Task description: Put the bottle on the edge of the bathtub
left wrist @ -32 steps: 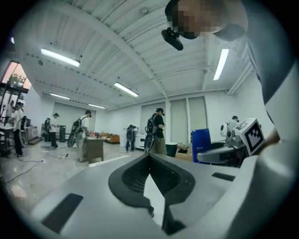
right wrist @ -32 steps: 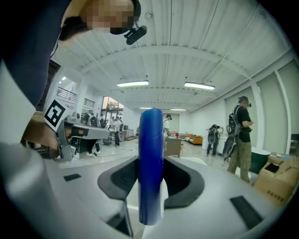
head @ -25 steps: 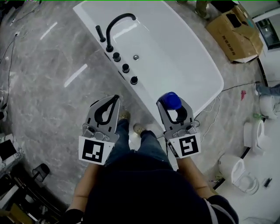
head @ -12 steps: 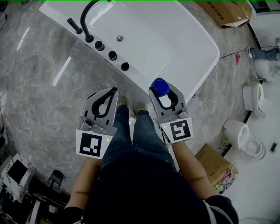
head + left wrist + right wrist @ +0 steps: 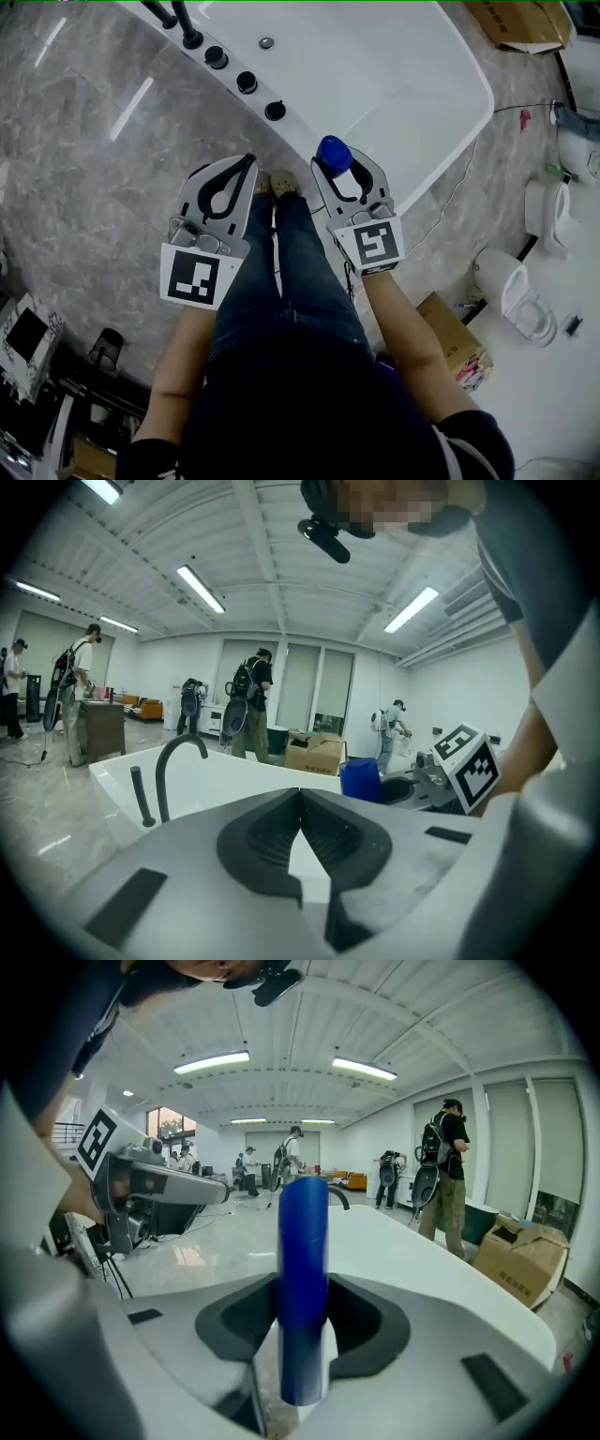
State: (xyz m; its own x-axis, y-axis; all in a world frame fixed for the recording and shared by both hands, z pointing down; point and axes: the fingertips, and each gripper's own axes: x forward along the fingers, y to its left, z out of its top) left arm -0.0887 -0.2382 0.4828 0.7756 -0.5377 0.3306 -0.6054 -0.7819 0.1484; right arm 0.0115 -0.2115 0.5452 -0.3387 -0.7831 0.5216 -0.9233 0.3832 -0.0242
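Dropped lower and drawn nearer to the bathtub than a second ago, both hands alike, with the near rim now just ahead of the jaw tips rather than well beyond them. Clamped in the right gripper: the bottle, upright between the pads, blue top standing above the jaw tips. Closed to a narrow point with nothing inside: the left gripper, level with the right one and off to its left.

Done so far: bottle picked up and carried to the tub. Left to do, judging from the views: bring it forward over the flat rim in front of the right gripper, set its base down, let go, pull back. Not yet resting on the tub; held in the air just short of the rim. Further along that rim, ahead and to the left of the left gripper, black tap knobs, well clear of the likely landing spot.
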